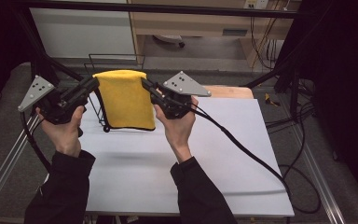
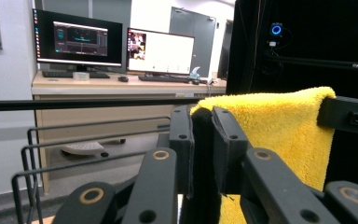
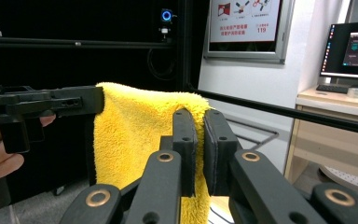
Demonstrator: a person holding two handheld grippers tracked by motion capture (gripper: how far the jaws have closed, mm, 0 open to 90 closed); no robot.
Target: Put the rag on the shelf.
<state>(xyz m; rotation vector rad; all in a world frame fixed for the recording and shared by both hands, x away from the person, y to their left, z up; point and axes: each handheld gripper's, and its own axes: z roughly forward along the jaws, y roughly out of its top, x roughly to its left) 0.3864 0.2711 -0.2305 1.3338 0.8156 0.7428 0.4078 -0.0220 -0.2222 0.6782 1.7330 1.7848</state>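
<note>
A yellow towel hangs folded above the white table, held by its two top corners. My left gripper is shut on the top left corner. My right gripper is shut on the top right corner. In the left gripper view the jaws pinch the towel edge, and the right gripper grips the far corner. In the right gripper view the jaws clamp the towel, with the left gripper at the other corner. The towel's lower edge hangs just above the table.
A black wire rack stands behind the towel at the table's far edge; its bars appear in the left gripper view. A black cable trails from the right gripper across the table. A dark frame bar crosses overhead at the back.
</note>
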